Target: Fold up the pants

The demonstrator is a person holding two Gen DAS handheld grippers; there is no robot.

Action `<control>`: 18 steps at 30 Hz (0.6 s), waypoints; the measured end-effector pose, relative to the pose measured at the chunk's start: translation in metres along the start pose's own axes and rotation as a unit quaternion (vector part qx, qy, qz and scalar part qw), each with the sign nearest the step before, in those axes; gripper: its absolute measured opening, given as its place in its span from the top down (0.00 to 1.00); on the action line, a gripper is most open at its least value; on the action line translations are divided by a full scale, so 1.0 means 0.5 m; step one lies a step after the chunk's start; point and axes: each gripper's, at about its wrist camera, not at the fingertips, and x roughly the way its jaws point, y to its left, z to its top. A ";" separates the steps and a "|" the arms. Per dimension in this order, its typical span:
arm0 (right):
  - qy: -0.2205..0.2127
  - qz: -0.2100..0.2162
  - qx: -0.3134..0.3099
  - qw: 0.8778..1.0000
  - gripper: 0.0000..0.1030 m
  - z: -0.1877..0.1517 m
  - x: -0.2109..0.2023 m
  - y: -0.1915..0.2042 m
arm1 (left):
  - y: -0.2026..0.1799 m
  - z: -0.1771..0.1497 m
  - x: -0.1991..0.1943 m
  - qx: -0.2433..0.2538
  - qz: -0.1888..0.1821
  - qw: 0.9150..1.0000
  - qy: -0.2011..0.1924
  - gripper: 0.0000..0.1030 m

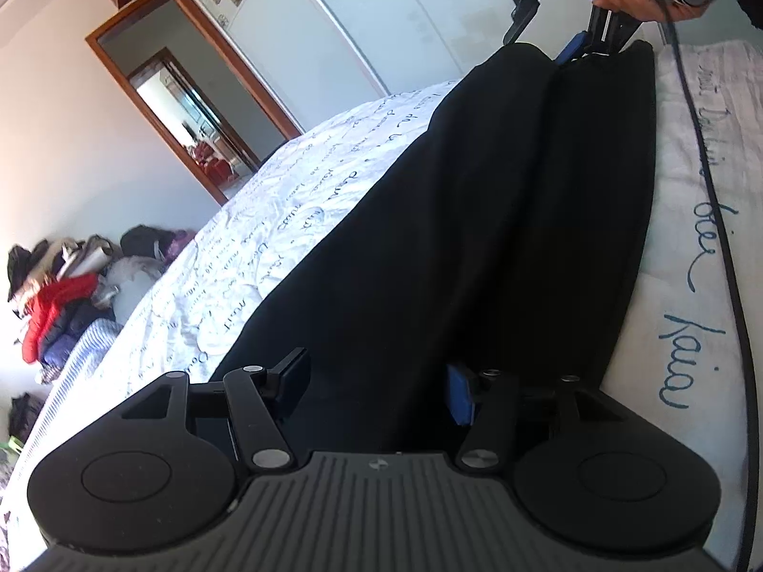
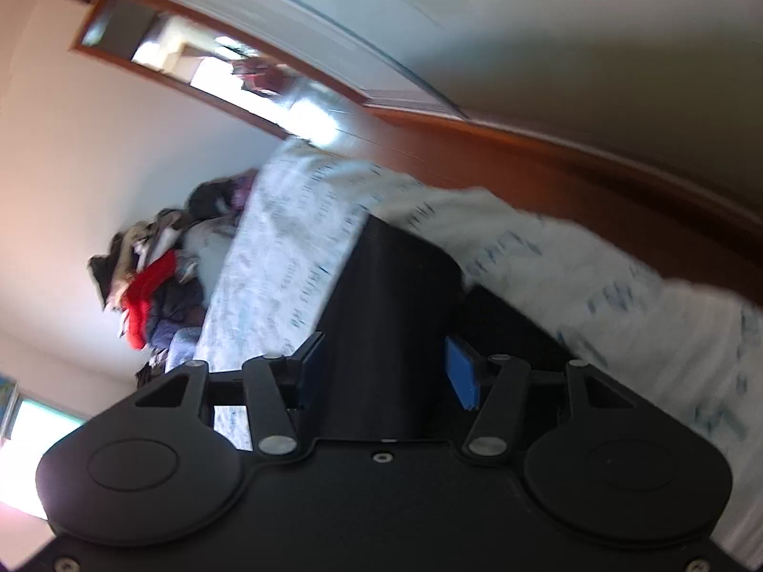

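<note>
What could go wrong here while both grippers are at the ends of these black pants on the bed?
The left gripper and right gripper both have their fingers spread around the black pants, so neither may have a firm pinch; the fabric could slip when lifted. The black cable lying beside the pants on the bedspread might snag or get folded in. The right wrist view is blurred, making aim uncertain.

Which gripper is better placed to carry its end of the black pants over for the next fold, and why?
Probably the right gripper: it meets the far end of the pants, where fabric looks bunched. The left gripper straddles its end, jaws wide. The right wrist view is blurred, so grip is uncertain.
</note>
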 end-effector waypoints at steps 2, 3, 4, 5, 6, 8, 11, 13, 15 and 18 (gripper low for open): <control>-0.001 0.005 0.018 1.000 0.46 -0.011 -0.001 -0.003 | -0.001 -0.001 -0.002 0.001 0.003 1.000 0.001 0.36; -0.007 0.000 0.019 1.000 0.45 -0.017 -0.007 0.002 | 0.000 -0.002 -0.005 0.001 0.006 1.000 0.001 0.33; -0.008 0.002 0.016 1.000 0.43 -0.020 -0.008 0.007 | 0.001 -0.003 -0.006 0.001 0.007 1.000 0.000 0.31; 0.001 0.008 0.022 1.000 0.43 -0.026 -0.006 0.008 | 0.003 -0.003 -0.006 0.001 0.007 1.000 0.000 0.31; 0.013 0.010 0.029 0.999 0.43 -0.031 0.000 0.007 | 0.004 -0.003 -0.005 -0.001 0.006 1.000 0.000 0.30; 0.008 0.018 0.015 1.000 0.44 -0.032 0.008 0.018 | 0.009 -0.002 -0.003 -0.008 0.005 1.000 0.002 0.29; -0.027 0.013 -0.002 1.000 0.61 -0.006 0.026 0.035 | 0.010 0.001 -0.002 -0.012 0.000 1.000 0.002 0.30; -0.040 -0.010 -0.005 0.999 0.77 0.019 0.046 0.040 | 0.011 0.002 -0.003 -0.009 -0.008 1.000 -0.001 0.30; -0.029 -0.014 0.001 0.999 0.90 0.034 0.064 0.040 | 0.014 0.000 0.000 -0.010 -0.017 1.000 -0.002 0.31; -0.033 -0.023 -0.028 0.999 0.94 0.028 0.064 0.060 | 0.022 0.000 0.004 -0.023 -0.032 0.999 0.002 0.34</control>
